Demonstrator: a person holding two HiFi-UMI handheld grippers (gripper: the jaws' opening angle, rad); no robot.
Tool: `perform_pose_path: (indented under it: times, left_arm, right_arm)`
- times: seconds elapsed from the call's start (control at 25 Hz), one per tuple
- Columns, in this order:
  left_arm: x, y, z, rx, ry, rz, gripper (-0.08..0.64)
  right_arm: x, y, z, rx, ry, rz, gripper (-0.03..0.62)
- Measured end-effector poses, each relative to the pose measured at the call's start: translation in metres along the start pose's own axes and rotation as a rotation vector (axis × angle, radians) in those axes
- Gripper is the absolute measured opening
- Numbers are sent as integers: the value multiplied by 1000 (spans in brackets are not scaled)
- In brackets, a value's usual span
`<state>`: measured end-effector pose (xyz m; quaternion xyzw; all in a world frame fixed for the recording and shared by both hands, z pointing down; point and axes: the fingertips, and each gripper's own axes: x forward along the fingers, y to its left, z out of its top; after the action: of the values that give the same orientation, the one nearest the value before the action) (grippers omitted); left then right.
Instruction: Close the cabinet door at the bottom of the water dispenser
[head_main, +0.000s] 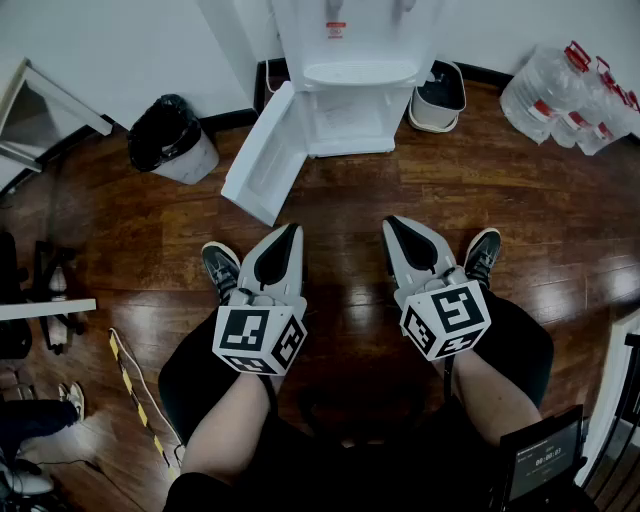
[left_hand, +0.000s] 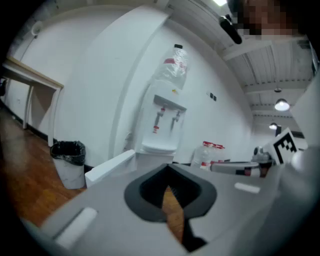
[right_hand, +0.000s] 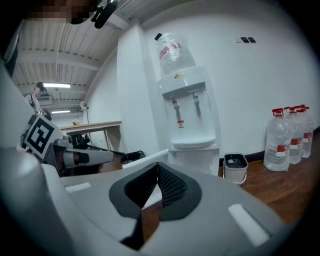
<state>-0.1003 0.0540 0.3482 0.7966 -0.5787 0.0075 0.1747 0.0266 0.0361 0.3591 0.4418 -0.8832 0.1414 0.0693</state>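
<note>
The water dispenser (head_main: 350, 70) stands at the far side, its bottom cabinet door (head_main: 262, 155) swung wide open to the left over the wooden floor (head_main: 400, 195). The left gripper (head_main: 291, 231) and the right gripper (head_main: 393, 223) hover nearer, well apart from the door, both with jaws closed and empty.

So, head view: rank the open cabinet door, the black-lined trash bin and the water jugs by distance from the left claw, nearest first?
1. Open cabinet door, just ahead of the left claw.
2. Black-lined trash bin, ahead-left, near the wall.
3. Clear water jugs, far right corner.
</note>
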Motion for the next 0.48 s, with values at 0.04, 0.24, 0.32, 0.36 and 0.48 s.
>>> perform_pose_path:
  times: [0.04, 0.24, 0.32, 0.36, 0.48]
  left_arm:
    - [0, 10, -2, -43, 7, 11, 20]
    - [9, 60, -8, -187, 30, 95, 20]
    - [13, 76, -9, -183, 37, 141, 20]
    - [14, 84, -9, -175, 41, 163, 21]
    - [22, 104, -12, -155, 58, 213, 30]
  right_arm:
    - [4, 2, -2, 1, 7, 2, 5]
    - [24, 13, 0, 3, 18, 25, 5]
    - [31, 17, 1, 2, 19, 38, 5]
    - [33, 18, 2, 2, 21, 43, 5]
    - [41, 17, 3, 5, 26, 47, 5]
